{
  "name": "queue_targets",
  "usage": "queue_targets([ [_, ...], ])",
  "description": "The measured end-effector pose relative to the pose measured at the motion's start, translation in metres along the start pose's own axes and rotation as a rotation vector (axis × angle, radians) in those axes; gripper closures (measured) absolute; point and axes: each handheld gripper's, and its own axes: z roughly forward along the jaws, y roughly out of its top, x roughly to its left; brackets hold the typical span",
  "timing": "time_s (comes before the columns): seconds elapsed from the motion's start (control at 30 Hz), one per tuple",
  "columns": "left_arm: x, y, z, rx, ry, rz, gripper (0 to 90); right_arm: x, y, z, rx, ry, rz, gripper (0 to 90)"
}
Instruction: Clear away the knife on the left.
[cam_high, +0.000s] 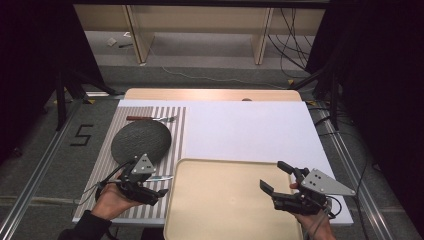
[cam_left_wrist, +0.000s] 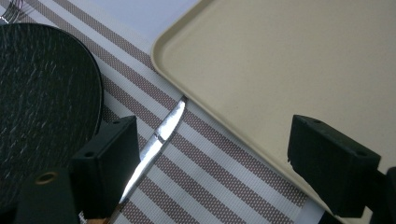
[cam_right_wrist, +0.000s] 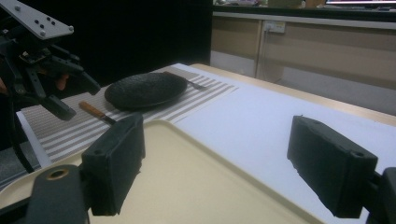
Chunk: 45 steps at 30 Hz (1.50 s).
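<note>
A striped placemat (cam_high: 178, 131) (cam_left_wrist: 210, 154) (cam_right_wrist: 60, 133) lies at the table's left. On it rests a dark round plate (cam_high: 140, 140) (cam_left_wrist: 42, 107) (cam_right_wrist: 144, 88), with a wooden-handled fork (cam_high: 150, 118) (cam_right_wrist: 187, 80) beyond it. A wooden-handled knife (cam_high: 159, 178) (cam_left_wrist: 161, 140) (cam_right_wrist: 95, 112) lies beside the left rim of a beige tray (cam_high: 230, 200) (cam_left_wrist: 280, 60) (cam_right_wrist: 187, 186). My left gripper (cam_high: 156, 184) (cam_left_wrist: 229, 163) (cam_right_wrist: 77, 100) hovers open over the knife, its left jaw covering the handle end. At the tray's right side my right gripper (cam_high: 276, 177) (cam_right_wrist: 224, 168) stands open with nothing between its jaws.
A white sheet (cam_high: 250, 130) (cam_right_wrist: 261, 116) covers the table right of the placemat and beyond the tray. The wooden table edge (cam_high: 210, 94) runs at the far side. Floor rails, cables and wooden furniture legs lie past the table.
</note>
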Motion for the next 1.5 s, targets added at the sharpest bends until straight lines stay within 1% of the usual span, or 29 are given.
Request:
queue_targets([
  [0.1, 0.001, -0.001, 0.001, 0.02, -0.002, 0.004, 16.6, 0.0, 0.0, 0.0, -0.001, 0.0, 0.001, 20.1],
  [0.2, 0.001, -0.002, 0.002, 0.047, 0.018, 0.013, 16.6, 0.0, 0.0, 0.0, -0.001, 0.0, 0.001, 20.1],
  [0.27, 0.002, -0.003, 0.003, 0.067, 0.021, 0.016, 16.6, 0.0, 0.0, 0.0, 0.001, 0.0, 0.001, 20.1],
  [0.3, 0.003, -0.004, 0.003, 0.074, 0.022, 0.011, 16.6, 0.0, 0.0, 0.0, 0.001, 0.001, 0.001, 20.1],
  [0.43, 0.005, -0.006, 0.005, 0.099, 0.01, 0.013, 16.6, 0.0, 0.0, 0.0, 0.001, 0.002, 0.001, 20.1],
  [0.57, 0.007, -0.007, 0.006, 0.128, 0.016, 0.018, 16.4, 0.0, 0.0, 0.0, 0.002, 0.001, 0.002, 20.1],
  [0.63, 0.008, -0.008, 0.006, 0.135, 0.027, 0.013, 16.4, 0.0, 0.0, 0.0, 0.0, 0.001, 0.002, 20.1],
  [0.73, 0.011, -0.01, 0.006, 0.151, 0.029, 0.009, 16.5, 0.0, 0.0, 0.0, 0.002, 0.002, 0.003, 20.1],
  [0.8, 0.012, -0.011, 0.006, 0.177, 0.052, 0.003, 16.8, 0.0, 0.0, 0.001, 0.001, 0.001, 0.004, 20.1],
  [0.83, 0.013, -0.013, 0.007, 0.216, 0.065, 0.01, 17.0, 0.0, 0.0, 0.0, 0.003, 0.001, 0.003, 20.1],
  [0.87, 0.013, -0.013, 0.007, 0.216, 0.065, 0.01, 17.0, 0.0, 0.0, 0.0, 0.003, 0.001, 0.003, 20.0],
  [0.93, 0.014, -0.014, 0.008, 0.243, 0.061, 0.005, 16.9, 0.0, 0.0, 0.001, 0.002, 0.0, 0.004, 20.1],
  [0.97, 0.016, -0.014, 0.008, 0.257, 0.061, 0.01, 16.9, 0.0, 0.0, 0.001, 0.004, 0.0, 0.004, 20.1],
  [1.0, 0.016, -0.015, 0.008, 0.258, 0.07, 0.003, 16.9, 0.0, 0.0, 0.001, 0.003, 0.0, 0.003, 20.1],
  [1.03, 0.018, -0.015, 0.008, 0.266, 0.076, 0.009, 16.9, 0.0, 0.0, 0.001, 0.004, 0.0, 0.001, 20.1],
  [1.1, 0.019, -0.015, 0.007, 0.272, 0.086, 0.0, 17.2, 0.0, 0.0, 0.001, 0.003, 0.0, 0.002, 20.1],
  [1.13, 0.02, -0.015, 0.007, 0.272, 0.09, -0.013, 17.2, 0.0, 0.0, 0.001, 0.003, 0.0, 0.002, 20.1],
  [1.17, 0.021, -0.016, 0.007, 0.282, 0.09, -0.012, 17.4, 0.0, -0.001, 0.001, 0.002, 0.0, 0.002, 20.1],
  [1.23, 0.023, -0.017, 0.008, 0.295, 0.096, -0.024, 17.5, 0.0, 0.0, 0.001, 0.004, 0.0, 0.003, 20.1],
  [1.27, 0.024, -0.018, 0.009, 0.302, 0.102, -0.02, 17.5, 0.0, 0.0, 0.001, 0.002, 0.0, 0.003, 20.1],
  [1.37, 0.027, -0.019, 0.009, 0.304, 0.103, -0.031, 17.8, 0.0, 0.0, 0.001, 0.001, 0.0, 0.002, 20.1],
  [1.5, 0.029, -0.02, 0.009, 0.315, 0.108, -0.031, 18.1, 0.0, 0.0, 0.001, 0.002, 0.001, 0.003, 20.1],
])
